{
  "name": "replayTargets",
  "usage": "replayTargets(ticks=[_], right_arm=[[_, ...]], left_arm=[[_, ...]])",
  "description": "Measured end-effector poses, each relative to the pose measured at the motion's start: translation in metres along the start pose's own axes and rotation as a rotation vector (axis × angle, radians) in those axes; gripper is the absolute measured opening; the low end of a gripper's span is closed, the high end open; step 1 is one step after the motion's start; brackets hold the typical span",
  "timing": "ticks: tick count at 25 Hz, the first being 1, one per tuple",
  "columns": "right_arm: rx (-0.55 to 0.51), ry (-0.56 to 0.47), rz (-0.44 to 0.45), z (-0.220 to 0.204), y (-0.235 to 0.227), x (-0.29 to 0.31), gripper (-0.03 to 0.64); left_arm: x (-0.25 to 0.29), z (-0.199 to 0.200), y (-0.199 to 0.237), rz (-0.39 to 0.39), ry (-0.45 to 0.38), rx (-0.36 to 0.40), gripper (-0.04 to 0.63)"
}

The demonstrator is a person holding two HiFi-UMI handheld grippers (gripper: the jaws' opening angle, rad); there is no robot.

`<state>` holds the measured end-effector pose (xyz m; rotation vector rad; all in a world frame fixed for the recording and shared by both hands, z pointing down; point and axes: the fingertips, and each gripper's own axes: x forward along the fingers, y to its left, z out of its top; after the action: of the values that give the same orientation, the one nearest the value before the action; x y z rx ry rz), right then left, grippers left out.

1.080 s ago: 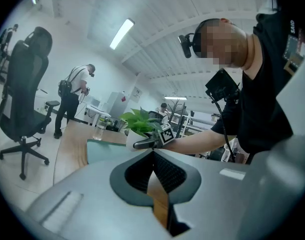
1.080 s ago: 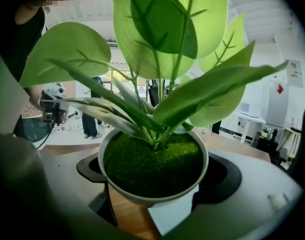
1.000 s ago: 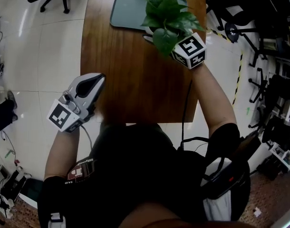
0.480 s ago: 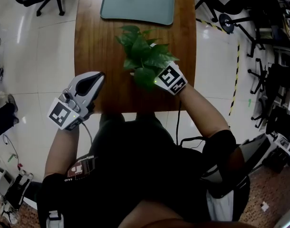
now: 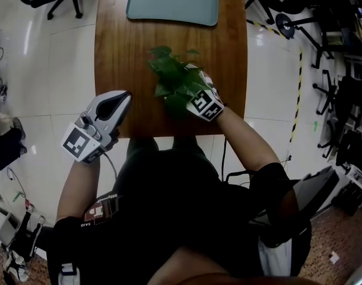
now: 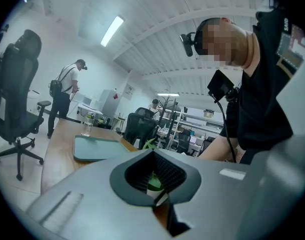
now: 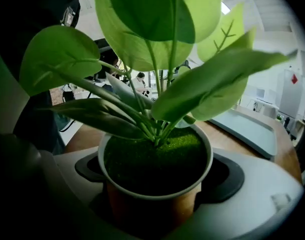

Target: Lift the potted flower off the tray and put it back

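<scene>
My right gripper (image 5: 190, 95) holds the white-rimmed brown pot of green leaves (image 7: 157, 176), its fingers easing open, at the brown wooden bench's (image 5: 121, 52) near end, well apart from the grey-green tray (image 5: 172, 2). The left gripper (image 5: 116, 100) has its fingers closed and empty.

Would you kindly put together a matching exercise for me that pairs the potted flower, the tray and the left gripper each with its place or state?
Things:
1. potted flower
2. tray
3. left gripper

Places or states:
A. pale green, at the far end of the table
B. jaws shut and empty, by the table's near left corner
C. between the jaws of the right gripper, off the tray

Pairs: 1-C, 2-A, 3-B.

Note: the right gripper's jaws are opening, with the pot between them.
</scene>
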<state>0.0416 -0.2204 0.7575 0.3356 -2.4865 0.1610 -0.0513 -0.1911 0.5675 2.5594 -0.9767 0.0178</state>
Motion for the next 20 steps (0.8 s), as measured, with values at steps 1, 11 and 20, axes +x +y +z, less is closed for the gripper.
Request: replayTargets(ticks=[1,11,20], right_arm=[[0.007,0.009,0.001,-0.001,0.0,-0.002,0.548],[0.135,0.023,-0.11,-0.009,-0.011,-0.108,0.484],[0.256,-0.332,-0.262,0.104,-0.026,-0.245,0.2]], left_arm=[[0.0,0.002,-0.001,-0.001,-0.004,0.002,-0.002],[-0.01,0.05,-0.02,-0.008,-0.072,0.036,-0.002],[-0.016,0.123,-0.053,-0.007,-0.185,0.126,-0.002]])
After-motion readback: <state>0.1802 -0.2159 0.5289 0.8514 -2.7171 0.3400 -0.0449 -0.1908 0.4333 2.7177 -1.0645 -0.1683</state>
